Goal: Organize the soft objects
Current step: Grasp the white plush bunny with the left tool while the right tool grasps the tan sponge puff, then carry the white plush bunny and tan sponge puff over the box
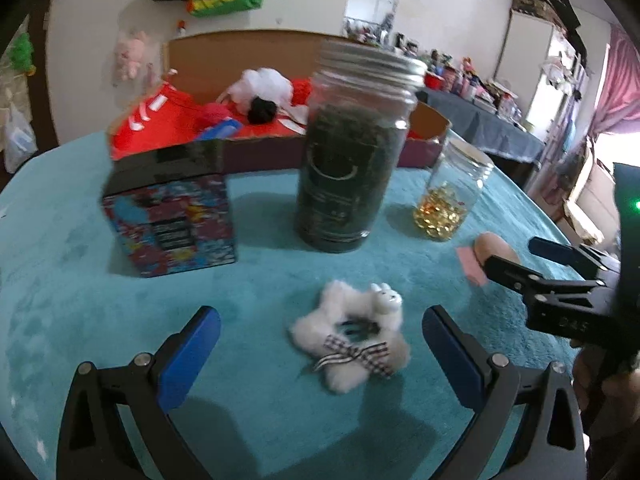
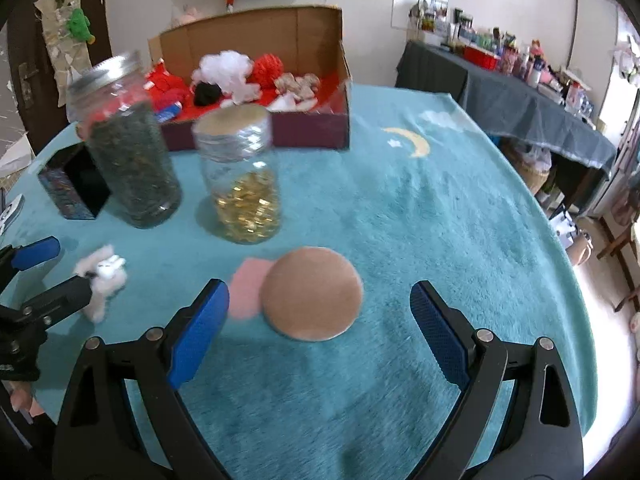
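A white fluffy scrunchie with a checked bow and small bunny lies on the teal cloth between the fingers of my open left gripper; it also shows in the right wrist view. A round tan pad with a pink tab lies just ahead of my open right gripper, between its blue fingertips. In the left wrist view the pad shows at the right, with my right gripper around it. A cardboard box at the back holds red, white and black soft things.
A tall jar of dark leaves and a smaller jar with gold capsules stand mid-table. A patterned box with a black top stands left of them. A table with clutter stands at the right beyond the cloth's edge.
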Demonstrator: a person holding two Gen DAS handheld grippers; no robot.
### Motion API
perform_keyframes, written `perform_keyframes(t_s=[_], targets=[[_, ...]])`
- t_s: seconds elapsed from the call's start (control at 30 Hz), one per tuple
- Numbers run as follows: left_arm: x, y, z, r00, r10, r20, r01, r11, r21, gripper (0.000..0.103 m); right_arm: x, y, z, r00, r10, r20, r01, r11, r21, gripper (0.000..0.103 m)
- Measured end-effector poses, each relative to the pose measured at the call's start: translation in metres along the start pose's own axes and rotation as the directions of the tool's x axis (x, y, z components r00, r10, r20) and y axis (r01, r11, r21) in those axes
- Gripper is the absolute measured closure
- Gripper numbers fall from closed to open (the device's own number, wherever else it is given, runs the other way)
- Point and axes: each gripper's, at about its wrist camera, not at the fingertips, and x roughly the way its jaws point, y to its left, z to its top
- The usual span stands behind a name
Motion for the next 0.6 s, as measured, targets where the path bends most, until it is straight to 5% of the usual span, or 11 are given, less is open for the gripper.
perform_keyframes(t_s=[0.1,0.13,0.17,0.27,0.3,0.4,0.6], targets=[[0.011,-0.006,0.000,0.998,-0.022,-0.063,0.025,0.999,0.046,0.017,0.005,-0.006,-0.001,1.000,0.021,-0.006,-0.021,1.000,0.006,0.017],[0.011,-0.009,-0.001,0.998,-0.004,-0.055,0.009,0.997,0.076,0.021,0.005,-0.007,-0.001,0.999,0.037,-0.006,-0.037,0.999,0.006,0.024],[0.010,-0.011,-0.002,0.998,0.011,-0.054,-0.006,0.995,0.103,0.025,0.006,-0.006,-0.001,0.998,0.064,-0.007,-0.064,0.998,0.005,0.048],[0.007,-0.007,-0.001,0.999,0.000,-0.044,0.005,0.993,0.122,0.046,0.007,-0.002,-0.002,0.995,0.099,-0.001,-0.099,0.995,-0.015,0.064],[0.007,-0.003,0.000,0.999,-0.015,-0.047,0.020,0.993,0.113,0.046,0.005,0.000,-0.002,0.994,0.114,0.006,-0.113,0.993,-0.026,0.071],[0.003,0.007,0.003,0.998,-0.044,-0.036,0.047,0.995,0.083,0.046,-0.002,0.010,-0.004,0.988,0.151,0.030,-0.150,0.988,-0.042,0.079],[-0.006,0.016,0.009,0.996,-0.081,-0.022,0.082,0.994,0.069,0.046,-0.020,0.042,-0.002,0.966,0.249,0.070,-0.241,0.965,-0.105,0.079]])
